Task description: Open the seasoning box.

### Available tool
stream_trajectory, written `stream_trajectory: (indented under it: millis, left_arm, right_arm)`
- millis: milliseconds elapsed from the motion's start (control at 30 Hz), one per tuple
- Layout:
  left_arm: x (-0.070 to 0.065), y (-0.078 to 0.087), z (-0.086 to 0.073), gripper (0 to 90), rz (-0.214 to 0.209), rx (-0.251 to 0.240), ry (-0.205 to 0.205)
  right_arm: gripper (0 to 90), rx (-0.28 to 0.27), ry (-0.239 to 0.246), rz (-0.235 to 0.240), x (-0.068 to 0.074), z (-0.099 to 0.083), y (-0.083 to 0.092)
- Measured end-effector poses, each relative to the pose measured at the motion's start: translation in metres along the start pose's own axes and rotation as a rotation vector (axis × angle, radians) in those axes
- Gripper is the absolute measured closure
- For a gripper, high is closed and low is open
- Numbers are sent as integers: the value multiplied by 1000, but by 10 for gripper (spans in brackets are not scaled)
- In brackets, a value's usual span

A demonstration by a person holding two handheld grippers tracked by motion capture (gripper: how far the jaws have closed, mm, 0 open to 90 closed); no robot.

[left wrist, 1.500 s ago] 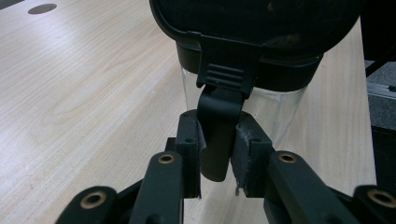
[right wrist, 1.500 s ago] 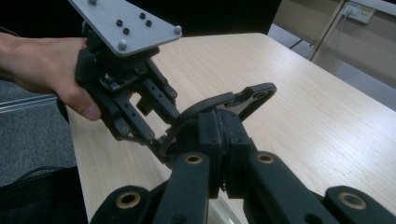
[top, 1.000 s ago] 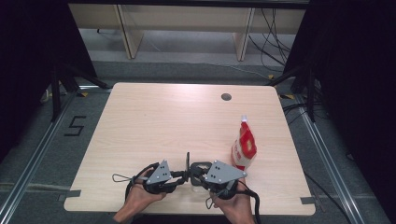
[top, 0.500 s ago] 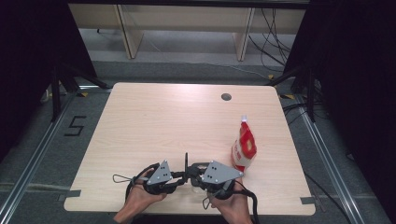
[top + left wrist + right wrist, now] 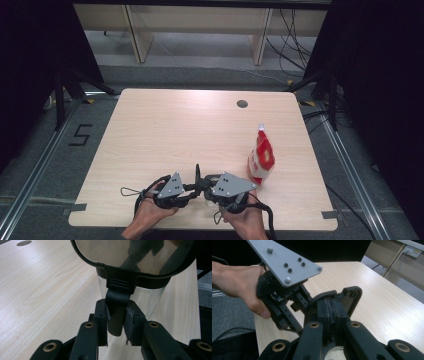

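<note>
Near the front edge of the wooden table (image 5: 175, 130), the person's two hands hold the grippers close together, tips facing each other. The left gripper (image 5: 117, 323) is clamped on the black latch tab (image 5: 116, 315) that hangs down from the dark rim of a clear plastic container (image 5: 150, 300); its two pads press the tab from both sides. Above the tab sits the container's lid (image 5: 125, 255), a see-through panel in a black frame with a ribbed clip at its edge. The container stands on the table just in front of the person, between the two grippers, and in the high view it is mostly hidden under them.

The right gripper (image 5: 331, 312) has its jaws squeezed tight together on the black curved rim of the lid (image 5: 347, 293), which rises between and behind its pads. Beyond it, in the right gripper view, the left hand (image 5: 239, 287) wraps the other gripper's body under its grey three-cornered plate (image 5: 284, 262).

To the right of the grippers, a red and white pouch (image 5: 261, 159) stands upright on the table, near but apart from the right hand (image 5: 245, 222). A small round hole (image 5: 242, 104) marks the far side of the tabletop.
</note>
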State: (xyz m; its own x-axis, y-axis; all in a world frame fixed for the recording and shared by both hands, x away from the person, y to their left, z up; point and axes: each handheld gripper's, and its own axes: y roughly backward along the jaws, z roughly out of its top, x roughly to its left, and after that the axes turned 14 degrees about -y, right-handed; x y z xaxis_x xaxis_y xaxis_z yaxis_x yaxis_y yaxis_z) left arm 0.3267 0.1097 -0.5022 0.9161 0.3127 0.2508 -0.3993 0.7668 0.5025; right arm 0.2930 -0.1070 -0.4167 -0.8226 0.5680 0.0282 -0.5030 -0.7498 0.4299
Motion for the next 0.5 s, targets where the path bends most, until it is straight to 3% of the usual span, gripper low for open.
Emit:
stream_trajectory:
  millis: [433,467,500]
  left_arm:
    - [-2,0,1,734,6,-4,14]
    - [-1,1,1,734,5,-2,-11]
    - [-1,1,1,734,5,-2,-11]
  right_arm:
    - [822,-3,-14,-4,-4,-4,4]
    - [806,-8,-24,-10,-5,-6,7]
    - [806,-8,-24,-10,-5,-6,7]
